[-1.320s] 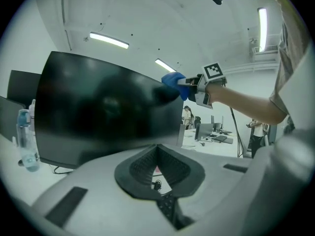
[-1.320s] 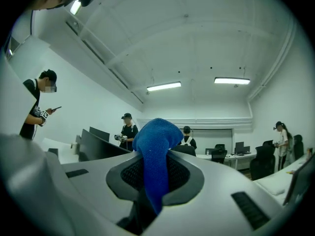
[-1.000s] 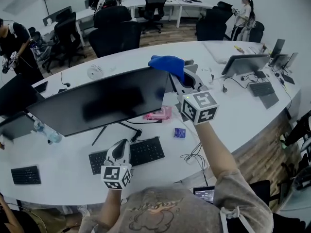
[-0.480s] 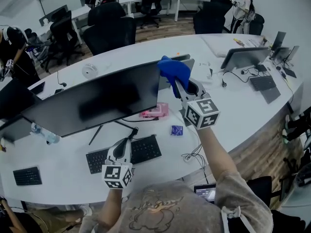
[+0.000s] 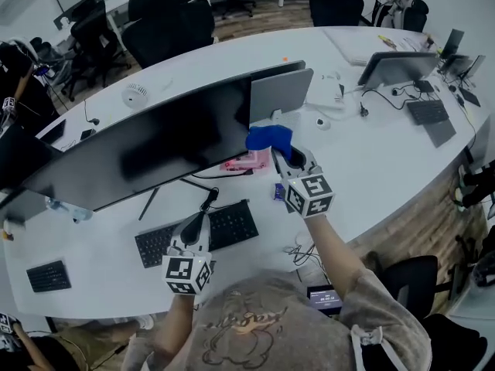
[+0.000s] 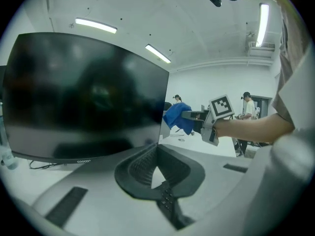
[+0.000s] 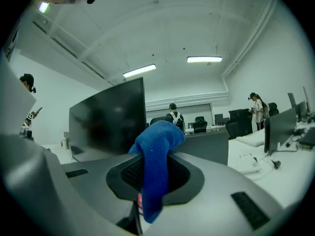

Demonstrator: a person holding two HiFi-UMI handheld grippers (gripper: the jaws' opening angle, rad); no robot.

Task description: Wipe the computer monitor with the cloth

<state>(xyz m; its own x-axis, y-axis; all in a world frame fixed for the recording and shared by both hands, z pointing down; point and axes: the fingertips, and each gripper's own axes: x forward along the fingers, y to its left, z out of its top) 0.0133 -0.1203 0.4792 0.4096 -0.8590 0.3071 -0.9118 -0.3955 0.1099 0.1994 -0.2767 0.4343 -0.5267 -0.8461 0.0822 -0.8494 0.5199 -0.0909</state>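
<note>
Cloth (image 5: 268,140) is bunching over the tips of the right gripper (image 5: 280,154), which is clamping it just beside the monitor's (image 5: 147,157) right edge. The left gripper (image 5: 196,229) is hovering pinched together, empty, below the screen.

Open desk (image 5: 371,161) lies right of the monitor (image 5: 155,149); beneath its screen, the keyboard (image 5: 197,234) and a pink box (image 5: 251,161) block passage
</note>
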